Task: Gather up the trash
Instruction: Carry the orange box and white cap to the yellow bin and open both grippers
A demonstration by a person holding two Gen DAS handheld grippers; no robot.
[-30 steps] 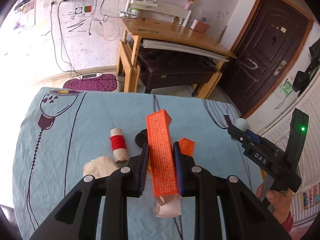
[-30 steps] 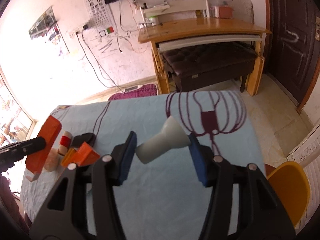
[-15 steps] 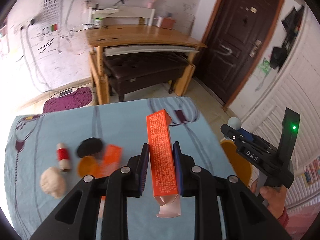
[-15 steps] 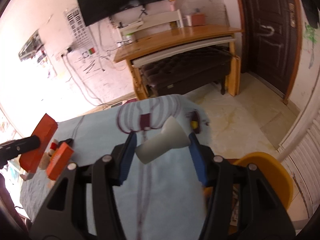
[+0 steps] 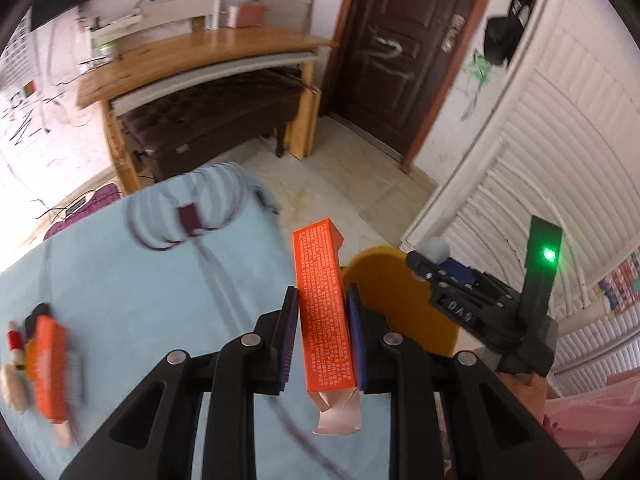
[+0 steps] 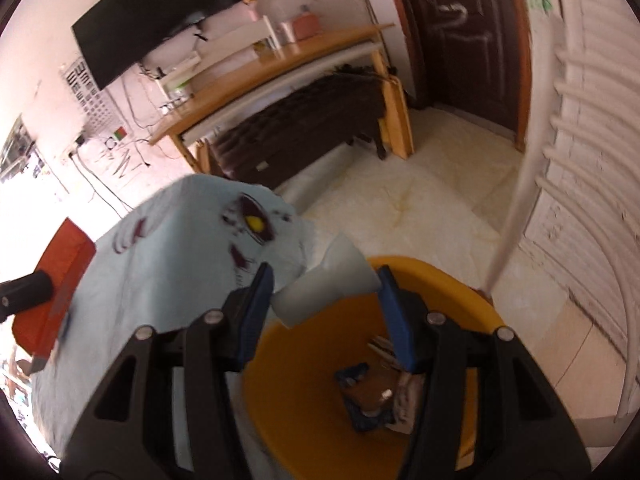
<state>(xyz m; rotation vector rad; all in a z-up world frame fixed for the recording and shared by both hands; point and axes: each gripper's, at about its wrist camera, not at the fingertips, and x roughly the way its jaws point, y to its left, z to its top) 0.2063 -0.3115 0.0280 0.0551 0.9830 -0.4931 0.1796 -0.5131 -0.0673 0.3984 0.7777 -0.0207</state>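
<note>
Clamping an orange carton (image 5: 326, 312) between its blue pads, our left gripper (image 5: 323, 338) holds the box upright, with printed text facing the camera and a pale opened flap hanging below the fingers. Just beyond the carton, past the table edge, we see the rim of a yellow bin (image 5: 400, 304). To the right of it, our right gripper (image 5: 472, 304) appears from the side, a green indicator lit on its upright post, with a hand (image 5: 528, 396) at its grip.

In the right wrist view, the right gripper (image 6: 326, 300) has its pads pressed on a pale cone-shaped cup (image 6: 328, 290), which lies crosswise between the pads, wide mouth toward the right pad. The cup hangs above the yellow bin (image 6: 440, 280), which stands on the floor just beside the table corner. Inside the bin we see dark blue and brown scraps (image 6: 368, 396); their exact nature cannot be told. At the left edge of this view, the orange carton (image 6: 60, 280) shows in the left gripper's fingertip.

On the table, covered by a light blue patterned cloth (image 5: 140, 280), more items lie at the far left in the left wrist view: a second orange box (image 5: 50, 372), a spool with red thread (image 5: 16, 344), and a crumpled off-white wad (image 5: 12, 388), all blurred.
</note>
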